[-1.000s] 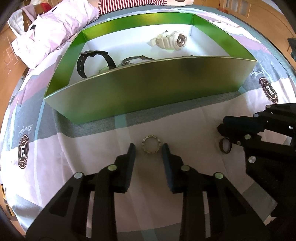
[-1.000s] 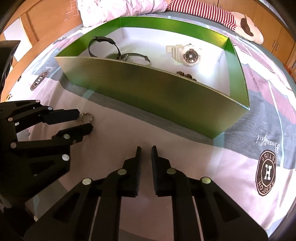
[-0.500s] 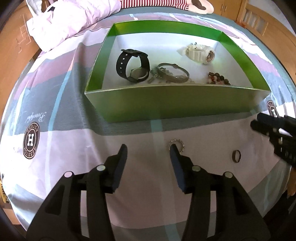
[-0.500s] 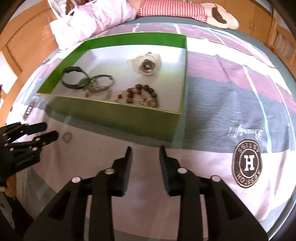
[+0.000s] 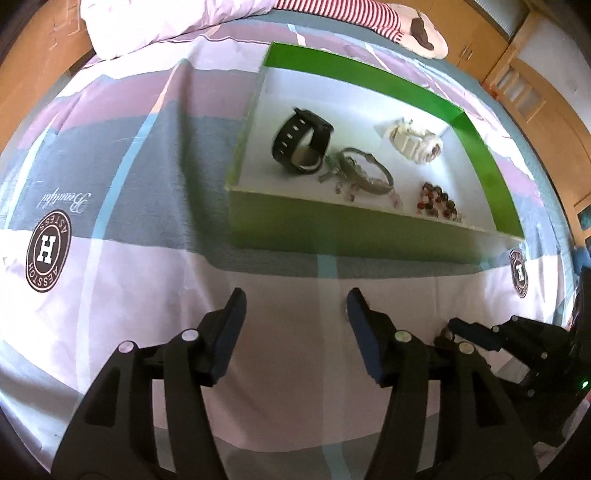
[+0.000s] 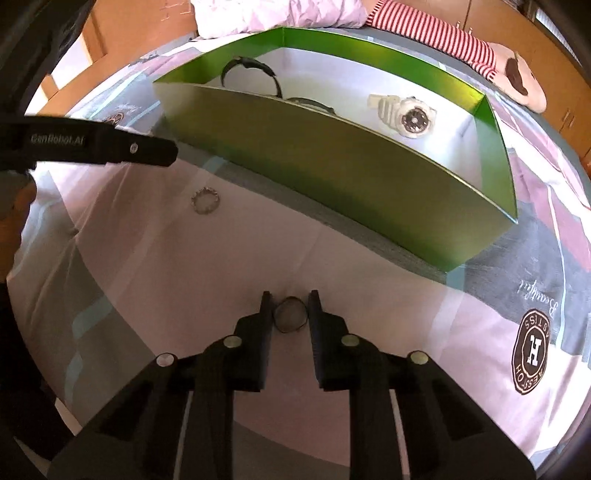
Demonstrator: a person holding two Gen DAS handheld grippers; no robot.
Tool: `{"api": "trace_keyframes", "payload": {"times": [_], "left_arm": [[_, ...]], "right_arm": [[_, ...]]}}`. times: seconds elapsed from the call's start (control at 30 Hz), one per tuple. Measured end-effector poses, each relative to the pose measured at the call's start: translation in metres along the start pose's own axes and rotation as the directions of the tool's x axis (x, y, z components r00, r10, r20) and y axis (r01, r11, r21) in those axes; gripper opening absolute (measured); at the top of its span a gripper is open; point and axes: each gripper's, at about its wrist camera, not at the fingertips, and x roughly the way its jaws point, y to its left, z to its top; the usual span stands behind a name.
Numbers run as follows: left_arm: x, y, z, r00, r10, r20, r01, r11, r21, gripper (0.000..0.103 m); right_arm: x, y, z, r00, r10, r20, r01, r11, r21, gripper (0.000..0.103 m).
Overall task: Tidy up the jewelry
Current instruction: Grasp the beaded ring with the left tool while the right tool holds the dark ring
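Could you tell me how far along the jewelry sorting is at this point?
Done: black watch, white watch, bangle and beads lie in the green box. In hand: right gripper brackets the dark ring, not yet closed. Left: beaded ring on the bedsheet.

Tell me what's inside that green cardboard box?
Inside the green cardboard box: a black watch, white watch, silver bracelet and dark beads. The near wall hides the floor's front strip.

— What's around the work area?

— I see a bedsheet (image 5: 155,295) in pink, grey and white blocks, with 2 round "H" logos (image 5: 48,251). At the far edge lie a crumpled pink duvet (image 5: 173,18) and a red-striped sleeve (image 6: 436,33).

— Beyond that?

— Wooden cabinets (image 5: 491,33), far right.
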Motion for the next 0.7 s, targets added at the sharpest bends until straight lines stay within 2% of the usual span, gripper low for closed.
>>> {"api": "trace_keyframes", "payload": {"times": [0.1,0.23,0.37,0.43,0.5,0.57,0.7], "left_arm": [[0.009,-0.021,-0.007,1.0,0.03,0.001,-0.03,0.996,0.082,0.059],[0.021,-0.049,-0.018,0.996,0.081,0.021,-0.084,0.976,0.2,0.065],[0.033,-0.055,-0.022,0.996,0.089,-0.007,-0.085,0.972,0.22,0.065],[0.033,-0.057,-0.023,0.995,0.104,0.008,-0.103,0.968,0.229,0.058],[0.03,-0.057,-0.023,0.996,0.091,0.007,-0.09,0.97,0.224,0.034],[0.028,-0.055,-0.022,0.996,0.088,0.006,-0.087,0.973,0.212,0.022],[0.025,-0.052,-0.021,0.997,0.077,0.006,-0.077,0.978,0.195,0.02]], "right_arm": [[-0.001,0.002,0.001,1.0,-0.001,0.001,0.001,1.0,-0.002,0.019],[-0.001,0.0,0.001,1.0,0.003,-0.003,-0.003,1.0,0.004,0.019],[0.002,-0.001,0.004,1.0,-0.004,-0.004,0.004,1.0,0.003,0.019],[0.002,0.0,0.003,1.0,-0.008,-0.002,0.008,1.0,0.0,0.019],[0.002,0.0,0.004,1.0,-0.008,-0.001,0.008,1.0,0.001,0.019],[0.002,0.0,0.002,1.0,-0.008,0.004,0.008,1.0,0.004,0.019],[0.0,-0.001,0.0,1.0,-0.01,0.013,0.01,1.0,0.004,0.019]]}}
